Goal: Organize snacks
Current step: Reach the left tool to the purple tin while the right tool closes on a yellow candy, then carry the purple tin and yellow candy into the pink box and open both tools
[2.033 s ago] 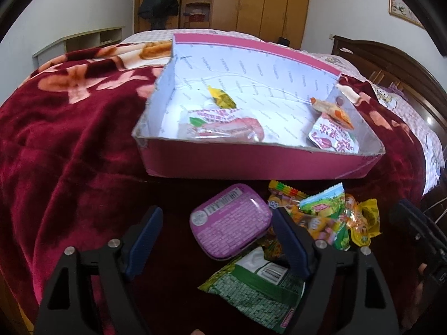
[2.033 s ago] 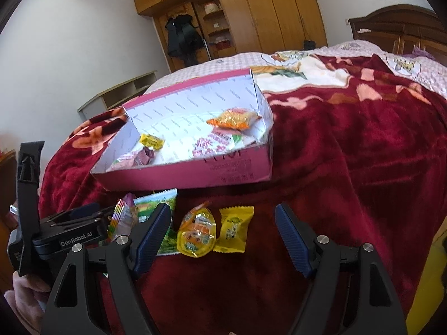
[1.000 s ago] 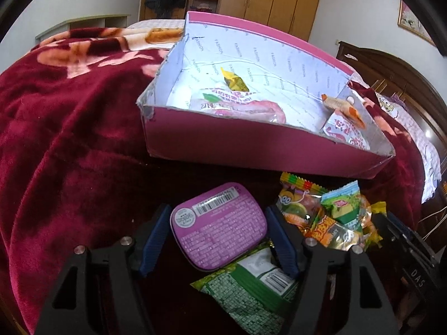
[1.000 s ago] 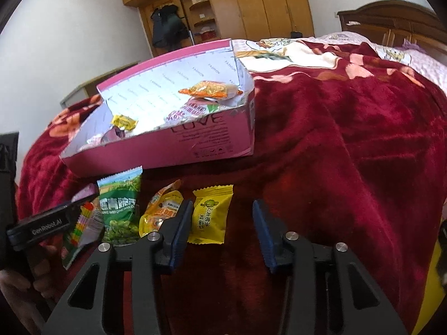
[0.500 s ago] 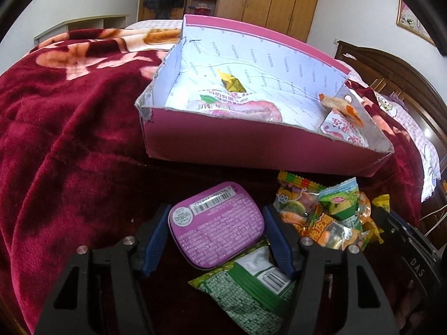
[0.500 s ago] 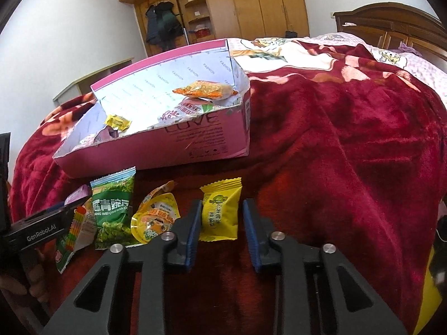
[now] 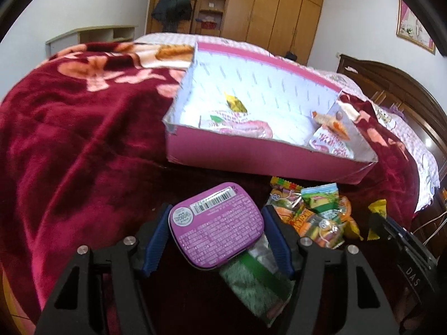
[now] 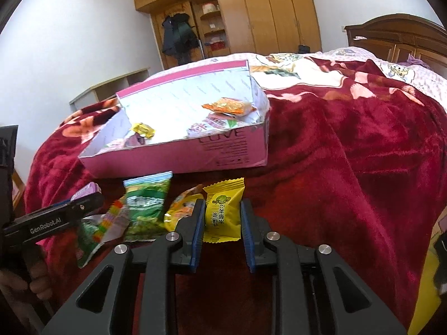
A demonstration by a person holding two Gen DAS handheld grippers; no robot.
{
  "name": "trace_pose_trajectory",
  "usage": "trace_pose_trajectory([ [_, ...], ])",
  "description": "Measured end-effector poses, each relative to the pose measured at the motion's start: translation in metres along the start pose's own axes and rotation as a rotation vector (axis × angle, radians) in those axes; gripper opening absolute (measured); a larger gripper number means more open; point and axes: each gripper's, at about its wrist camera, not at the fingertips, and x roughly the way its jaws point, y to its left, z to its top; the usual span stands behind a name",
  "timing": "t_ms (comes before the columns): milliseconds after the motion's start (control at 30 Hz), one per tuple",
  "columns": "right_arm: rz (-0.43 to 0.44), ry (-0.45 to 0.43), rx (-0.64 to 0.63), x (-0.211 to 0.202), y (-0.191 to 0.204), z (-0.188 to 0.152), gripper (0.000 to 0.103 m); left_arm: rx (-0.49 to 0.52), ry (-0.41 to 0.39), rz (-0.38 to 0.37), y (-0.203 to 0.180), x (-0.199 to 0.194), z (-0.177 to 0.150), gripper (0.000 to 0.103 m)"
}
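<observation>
So, mid-pickup on both sides: left gripper clamped across the purple tin, right gripper pinched tight on the yellow packet. Both sitting at about 6 o'clock of the pink box, loose snack pile between them on the red blanket. Looks like the carry step next: probably lifting clear of the near wall, heading toward 12 o'clock, dropping both in beside the few snacks already inside. Worth minding the green bag tucked under the tin, might drag along. Hard to tell whether the tin is fully off the blanket; box floor behind the near wall hidden, green bag edges blurred
</observation>
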Motion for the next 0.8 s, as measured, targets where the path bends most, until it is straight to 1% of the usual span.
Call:
trace_pose_trajectory([
  [233, 0.037, -0.033, -0.008, -0.020, 0.007, 0.001, 0.026, -0.013, -0.036, -0.009, 0.001, -0.023, 0.002, 0.068],
  [433, 0.038, -0.077, -0.024, -0.035, 0.009, 0.012, 0.026, -0.008, -0.066, -0.017, -0.002, -0.036, 0.005, 0.068],
  [667, 0.047, -0.092, -0.031, -0.036, 0.007, 0.031, 0.026, 0.018, -0.110, -0.023, -0.005, -0.040, 0.027, 0.068],
  [800, 0.058, -0.085, -0.030, -0.031, 0.006, 0.039, 0.026, 0.040, -0.127, -0.030, -0.010, -0.036, 0.042, 0.068],
])
